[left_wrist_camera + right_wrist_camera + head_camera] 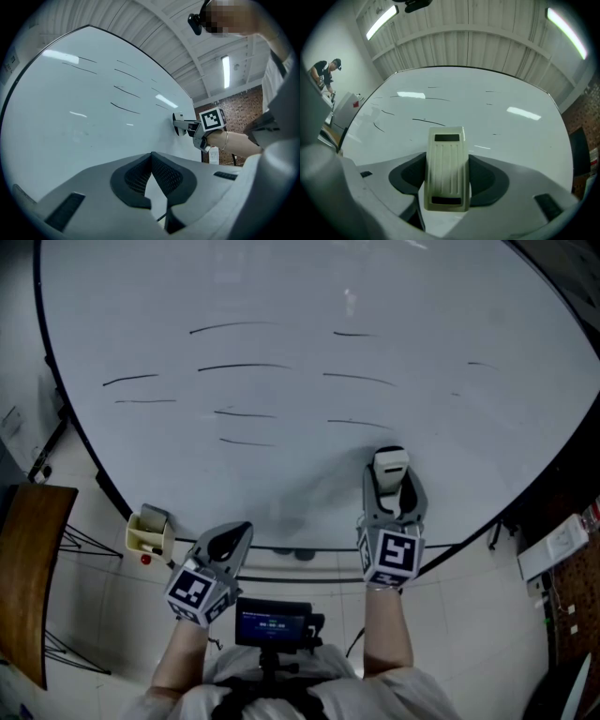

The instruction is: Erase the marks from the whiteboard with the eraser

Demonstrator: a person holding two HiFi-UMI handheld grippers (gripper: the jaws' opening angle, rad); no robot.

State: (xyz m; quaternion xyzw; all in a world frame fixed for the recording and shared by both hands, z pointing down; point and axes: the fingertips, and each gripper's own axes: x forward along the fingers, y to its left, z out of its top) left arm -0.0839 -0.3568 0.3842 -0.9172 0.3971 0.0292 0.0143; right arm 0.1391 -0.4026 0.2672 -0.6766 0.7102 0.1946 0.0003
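Your right tool [446,159] is shut tight on a cream plastic eraser with a ribbed back [446,171]. The eraser stands between the two jaws. Its front end rests against the low part of the big white whiteboard [281,287].

Your left tool [151,158] has its jaws closed together with nothing in them. In the head view it hangs just below the bottom edge of the whiteboard, to the left of the right tool.

Thin black marks [244,367] run across the whiteboard, above and to the left of the eraser. One short line sits just above it.

A small yellow tray [150,532] sits at the lower left edge of the whiteboard. A flat brown wooden panel [28,568] stands off to the left. Far away, at the left of the right gripper view, a person [326,75] stands under long ceiling lights [382,21].
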